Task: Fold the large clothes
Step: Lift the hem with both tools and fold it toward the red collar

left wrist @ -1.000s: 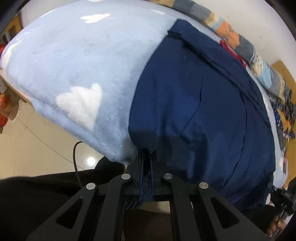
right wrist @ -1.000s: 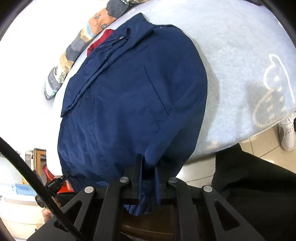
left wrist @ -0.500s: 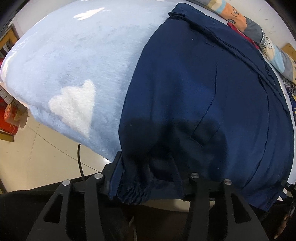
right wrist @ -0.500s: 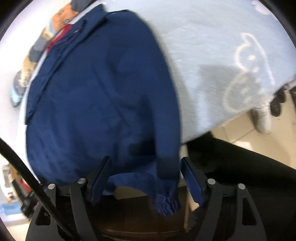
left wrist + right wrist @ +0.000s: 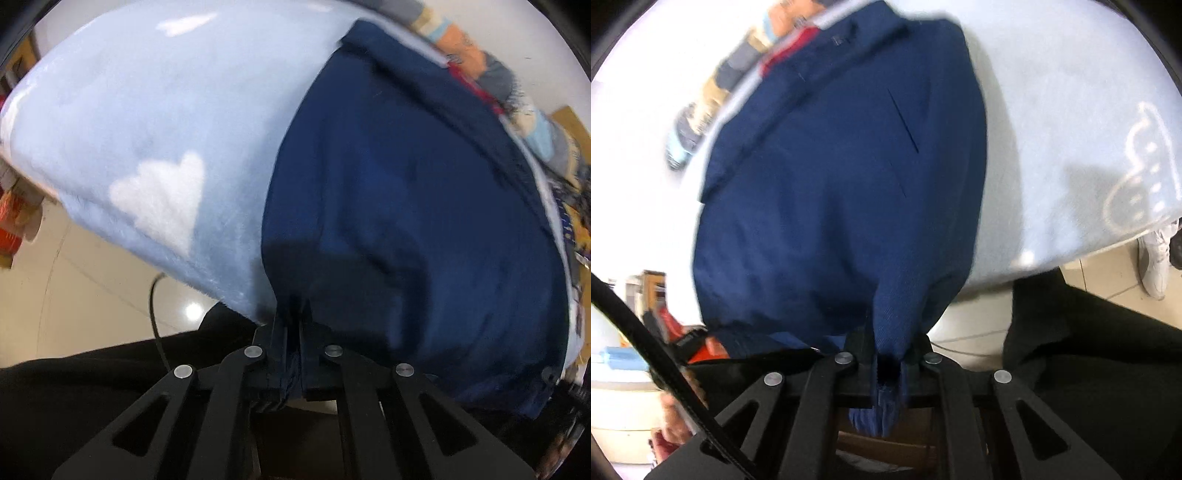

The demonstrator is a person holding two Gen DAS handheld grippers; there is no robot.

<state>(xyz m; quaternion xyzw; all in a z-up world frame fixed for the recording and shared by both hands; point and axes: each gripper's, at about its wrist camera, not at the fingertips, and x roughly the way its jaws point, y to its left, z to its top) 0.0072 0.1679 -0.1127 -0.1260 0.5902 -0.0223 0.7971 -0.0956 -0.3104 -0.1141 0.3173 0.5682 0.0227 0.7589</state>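
Note:
A navy blue jacket (image 5: 406, 184) (image 5: 842, 166) lies spread on a light blue fleece blanket (image 5: 166, 110) (image 5: 1052, 92) with white cloud prints. My left gripper (image 5: 293, 317) is at the jacket's near left hem corner, its jaws closing tight on a pinch of navy cloth. My right gripper (image 5: 888, 339) is at the near right corner, its jaws closing on a gathered cuff that hangs down between the fingers. Both grippers point steeply down at the near edge of the bed.
A patchwork quilt (image 5: 480, 62) (image 5: 720, 81) lies past the jacket's collar. A person's black clothing (image 5: 74, 406) (image 5: 1089, 350) fills the near side. Pale tiled floor (image 5: 74, 295), a thin cable (image 5: 153, 314) and white shoes (image 5: 1154, 258) are beside the bed.
Half a second ago both grippers stood wide open over the jacket's hem. Both now pinch the cloth again, much as they did one second ago.

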